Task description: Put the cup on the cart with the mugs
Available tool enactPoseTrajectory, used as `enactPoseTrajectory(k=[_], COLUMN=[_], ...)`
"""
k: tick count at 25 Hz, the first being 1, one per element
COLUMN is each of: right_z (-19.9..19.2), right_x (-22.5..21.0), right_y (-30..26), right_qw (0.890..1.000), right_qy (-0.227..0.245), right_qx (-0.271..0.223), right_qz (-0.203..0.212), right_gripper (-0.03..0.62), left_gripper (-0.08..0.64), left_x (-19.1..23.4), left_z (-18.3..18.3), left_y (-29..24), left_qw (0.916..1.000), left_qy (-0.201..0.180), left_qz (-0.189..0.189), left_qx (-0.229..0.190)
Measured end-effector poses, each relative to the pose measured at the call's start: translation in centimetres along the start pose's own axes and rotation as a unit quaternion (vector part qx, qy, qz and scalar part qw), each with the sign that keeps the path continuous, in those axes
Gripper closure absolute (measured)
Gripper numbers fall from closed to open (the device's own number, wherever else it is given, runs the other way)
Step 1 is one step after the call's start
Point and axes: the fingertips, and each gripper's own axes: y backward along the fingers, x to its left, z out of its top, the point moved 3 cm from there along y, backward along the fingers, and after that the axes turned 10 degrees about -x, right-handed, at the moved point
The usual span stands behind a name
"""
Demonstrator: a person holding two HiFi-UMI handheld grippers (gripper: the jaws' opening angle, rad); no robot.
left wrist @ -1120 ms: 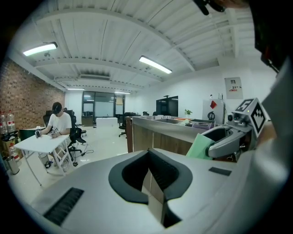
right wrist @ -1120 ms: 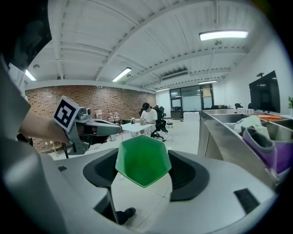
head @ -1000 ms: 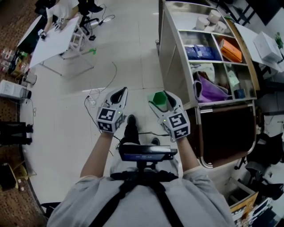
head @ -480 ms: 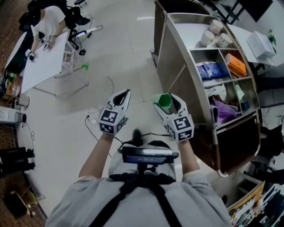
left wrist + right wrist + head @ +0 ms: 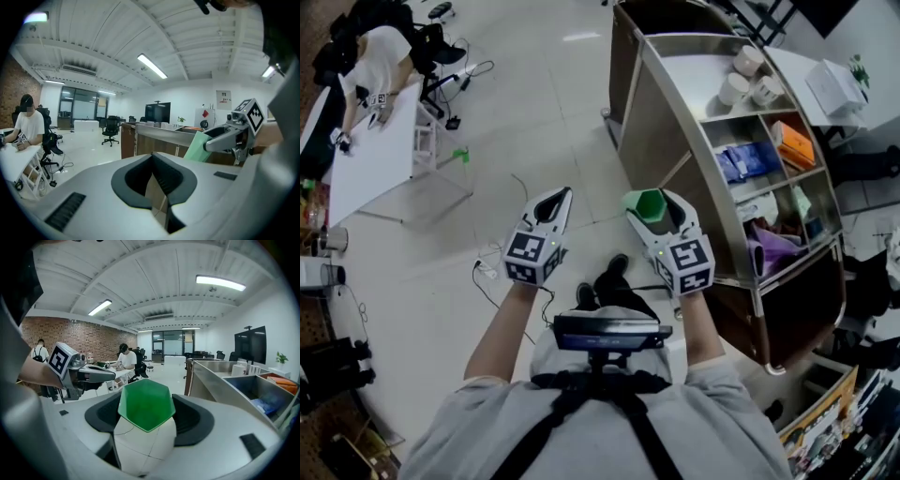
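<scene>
A faceted cup (image 5: 648, 205), white outside and green inside, is clamped between the jaws of my right gripper (image 5: 656, 199), held above the floor just left of the metal cart (image 5: 670, 122). In the right gripper view the cup (image 5: 146, 427) fills the gap between the jaws, rim facing forward. Several white mugs (image 5: 742, 80) stand on the cart's top shelf, beyond the cup. My left gripper (image 5: 558, 195) hangs level beside the right one, shut with nothing in it; in its own view the left gripper (image 5: 151, 157) shows its tips together.
The cart's lower shelves hold blue packets (image 5: 750, 159), an orange box (image 5: 794, 145) and a purple bag (image 5: 773, 246). A person sits at a white table (image 5: 370, 141) at the far left. Cables (image 5: 487, 267) trail on the floor by my feet.
Both grippers have travelled forward together across the floor, and the cart now sits closer and further left in the head view. The cup stays clamped in the right gripper.
</scene>
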Motion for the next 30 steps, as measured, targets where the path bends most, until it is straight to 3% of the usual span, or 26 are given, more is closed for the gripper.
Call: enactPoseTrajectory(k=[16,25,30], right_z=[11.6,17.2,17.4], right_x=[-12.0,-21.4,-26.9], right_y=[-8.3,-12.9,-17.6], right_qw=[0.998,0.996,0.995], right_qy=[0.041,0.055,0.047], right_qx=[-0.045,-0.044,-0.004], right_qz=[0.000,-0.049,-0.088], right_gripper=[0.264,0.264,0.264], left_gripper=[0.555,0.555,0.555], left_x=[3.4,4.3,5.9], left_z=[8.6,12.8,13.1], left_y=[-15.4,-24.1,-29.6], left_qw=[0.9980,0.9935,0.9905], left_qy=[-0.032,-0.060,-0.059], left_qz=[-0.033,-0.078,-0.113], left_qx=[-0.043,-0.059,-0.052])
